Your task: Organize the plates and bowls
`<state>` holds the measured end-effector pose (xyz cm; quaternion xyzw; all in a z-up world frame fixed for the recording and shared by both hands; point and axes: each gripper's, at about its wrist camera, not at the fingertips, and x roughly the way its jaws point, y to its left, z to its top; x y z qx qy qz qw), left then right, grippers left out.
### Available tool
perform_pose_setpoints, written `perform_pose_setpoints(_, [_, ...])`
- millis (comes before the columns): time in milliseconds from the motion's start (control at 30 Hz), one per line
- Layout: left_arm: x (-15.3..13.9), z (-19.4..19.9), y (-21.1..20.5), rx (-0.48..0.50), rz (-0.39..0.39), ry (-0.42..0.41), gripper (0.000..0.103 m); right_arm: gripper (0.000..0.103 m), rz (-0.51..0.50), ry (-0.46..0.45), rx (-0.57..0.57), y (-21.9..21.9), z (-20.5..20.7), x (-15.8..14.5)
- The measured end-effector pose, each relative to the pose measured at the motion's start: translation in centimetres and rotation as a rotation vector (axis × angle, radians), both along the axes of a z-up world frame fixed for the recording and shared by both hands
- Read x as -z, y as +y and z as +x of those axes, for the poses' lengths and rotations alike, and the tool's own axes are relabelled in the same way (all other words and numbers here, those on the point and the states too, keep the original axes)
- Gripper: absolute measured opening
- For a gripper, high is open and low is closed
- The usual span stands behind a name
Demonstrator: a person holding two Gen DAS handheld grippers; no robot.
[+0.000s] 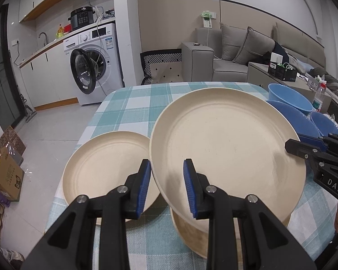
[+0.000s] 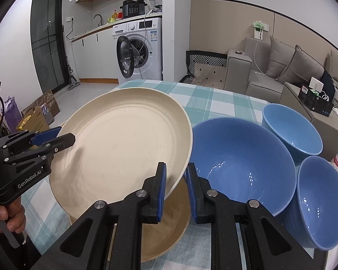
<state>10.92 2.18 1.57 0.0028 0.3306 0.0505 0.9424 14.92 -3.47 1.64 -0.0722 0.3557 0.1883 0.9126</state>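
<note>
Three cream plates (image 1: 227,148), three blue bowls (image 2: 241,157), two tools (image 1: 166,189).

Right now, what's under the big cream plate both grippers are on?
Under the lifted plate, another cream plate lies on the checked tablecloth. Only its near edge shows; the rest is covered, so I can't tell if more are stacked there.

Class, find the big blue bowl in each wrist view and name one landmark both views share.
Left wrist: big blue bowl at the right edge, mostly hidden behind the raised cream plate.
Right wrist: centre-right, big blue bowl beside that plate.
Shared landmark: the washing machine.
</note>
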Motion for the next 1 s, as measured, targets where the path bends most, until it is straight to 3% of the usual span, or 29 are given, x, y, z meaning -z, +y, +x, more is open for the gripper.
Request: perform_pose_setpoints(1000, [2.2, -0.8, 0.0, -0.006, -0.015, 0.082, 0.029, 0.019, -0.055, 0.063, -0.029, 0.7, -2.4, 2.2])
